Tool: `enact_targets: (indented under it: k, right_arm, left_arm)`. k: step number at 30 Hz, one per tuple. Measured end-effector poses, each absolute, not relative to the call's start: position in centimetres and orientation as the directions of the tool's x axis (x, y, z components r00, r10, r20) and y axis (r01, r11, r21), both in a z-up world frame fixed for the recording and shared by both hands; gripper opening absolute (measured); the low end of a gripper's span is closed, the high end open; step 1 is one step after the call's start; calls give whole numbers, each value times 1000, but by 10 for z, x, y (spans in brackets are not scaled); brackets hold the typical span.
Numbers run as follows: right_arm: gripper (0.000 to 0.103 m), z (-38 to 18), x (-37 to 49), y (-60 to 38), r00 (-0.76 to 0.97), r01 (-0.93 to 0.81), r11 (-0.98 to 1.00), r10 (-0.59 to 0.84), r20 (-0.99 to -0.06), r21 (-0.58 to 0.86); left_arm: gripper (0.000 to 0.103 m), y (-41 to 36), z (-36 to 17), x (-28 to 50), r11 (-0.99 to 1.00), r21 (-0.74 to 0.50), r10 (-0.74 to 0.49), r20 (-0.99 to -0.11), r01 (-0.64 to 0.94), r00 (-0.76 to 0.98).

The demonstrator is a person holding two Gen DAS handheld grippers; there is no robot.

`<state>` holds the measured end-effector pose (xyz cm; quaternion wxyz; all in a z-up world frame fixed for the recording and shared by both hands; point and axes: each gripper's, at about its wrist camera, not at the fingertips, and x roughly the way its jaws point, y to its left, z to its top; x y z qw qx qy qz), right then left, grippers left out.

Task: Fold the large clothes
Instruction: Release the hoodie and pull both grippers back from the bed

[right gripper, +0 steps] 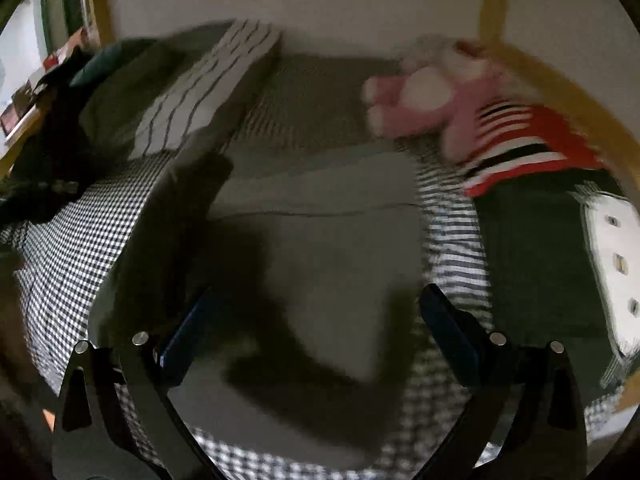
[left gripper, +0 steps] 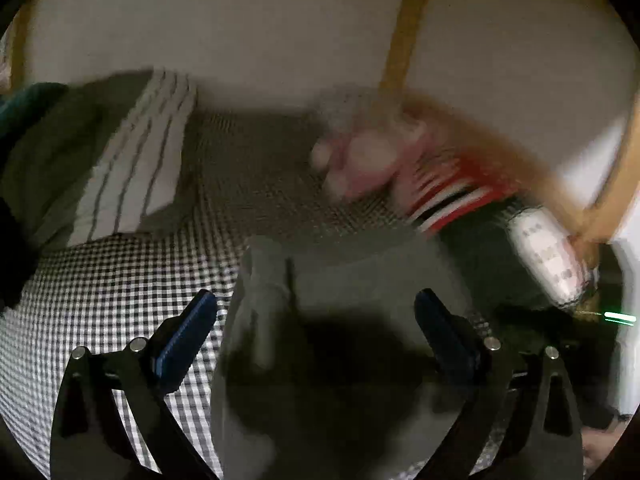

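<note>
A grey garment (right gripper: 320, 240) lies folded on a black-and-white checked bedsheet (right gripper: 80, 240); it also shows in the left wrist view (left gripper: 320, 360). My left gripper (left gripper: 316, 316) is open and empty above the garment, its blue-padded fingers (left gripper: 188, 336) spread wide. My right gripper (right gripper: 316, 320) is also open and empty above the garment, whose near right corner lies between its fingers (right gripper: 448, 332). Dark shadows of the grippers fall across the cloth. Both views are motion-blurred.
A striped pillow (right gripper: 208, 96) lies at the bed's far left. A pink plush toy in a red striped shirt (right gripper: 460, 112) lies at the far right, next to a dark-and-white item (right gripper: 616, 260). A wooden frame (left gripper: 404, 32) stands against the white wall.
</note>
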<state>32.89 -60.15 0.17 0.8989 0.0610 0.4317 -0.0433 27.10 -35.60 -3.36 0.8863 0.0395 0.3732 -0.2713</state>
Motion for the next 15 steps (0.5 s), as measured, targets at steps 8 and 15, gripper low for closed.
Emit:
enact_targets:
  k: [8, 15]
  right_arm:
    - [100, -53, 407, -627, 439, 270, 960, -60, -896, 68]
    - [101, -72, 426, -637, 431, 271, 957, -28, -902, 100]
  left_arm:
    - [99, -374, -123, 385, 901, -43, -276, -824, 431, 494]
    - [99, -384, -146, 402, 890, -91, -323, -816, 446, 479]
